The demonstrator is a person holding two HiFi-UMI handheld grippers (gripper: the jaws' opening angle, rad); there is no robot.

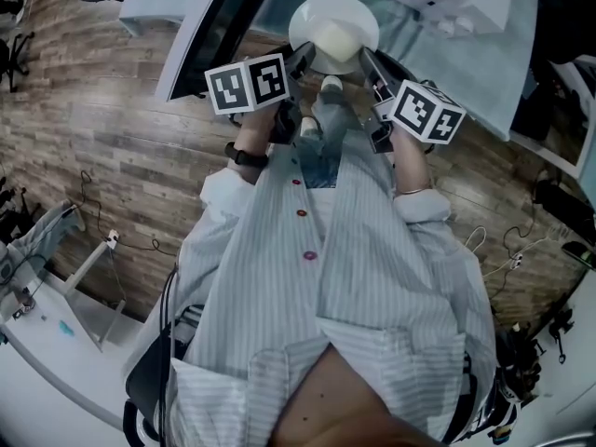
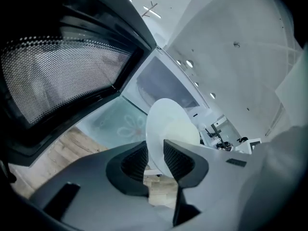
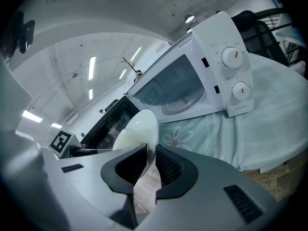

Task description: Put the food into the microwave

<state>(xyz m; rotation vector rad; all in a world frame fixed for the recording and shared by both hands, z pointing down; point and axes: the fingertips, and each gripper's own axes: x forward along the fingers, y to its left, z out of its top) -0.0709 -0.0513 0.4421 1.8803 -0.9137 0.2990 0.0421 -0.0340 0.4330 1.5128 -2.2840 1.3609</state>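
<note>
A white plate (image 1: 333,28) with a pale mound of food (image 1: 339,37) hangs in front of me, held by both sides. My left gripper (image 1: 303,59) is shut on its left rim and my right gripper (image 1: 368,63) on its right rim. In the left gripper view the plate (image 2: 166,124) stands edge-on between the pads of the left gripper (image 2: 155,159). The right gripper view shows the plate's rim (image 3: 139,129) pinched by the right gripper (image 3: 151,162). The white microwave (image 3: 202,81) stands ahead with its dark door (image 3: 108,124) swung open to the left.
The microwave sits on a table under a pale green flowered cloth (image 3: 216,134). Its open door (image 2: 67,76) fills the left of the left gripper view, close to the plate. Wood floor (image 1: 112,128) lies below, with cables and white furniture at the sides.
</note>
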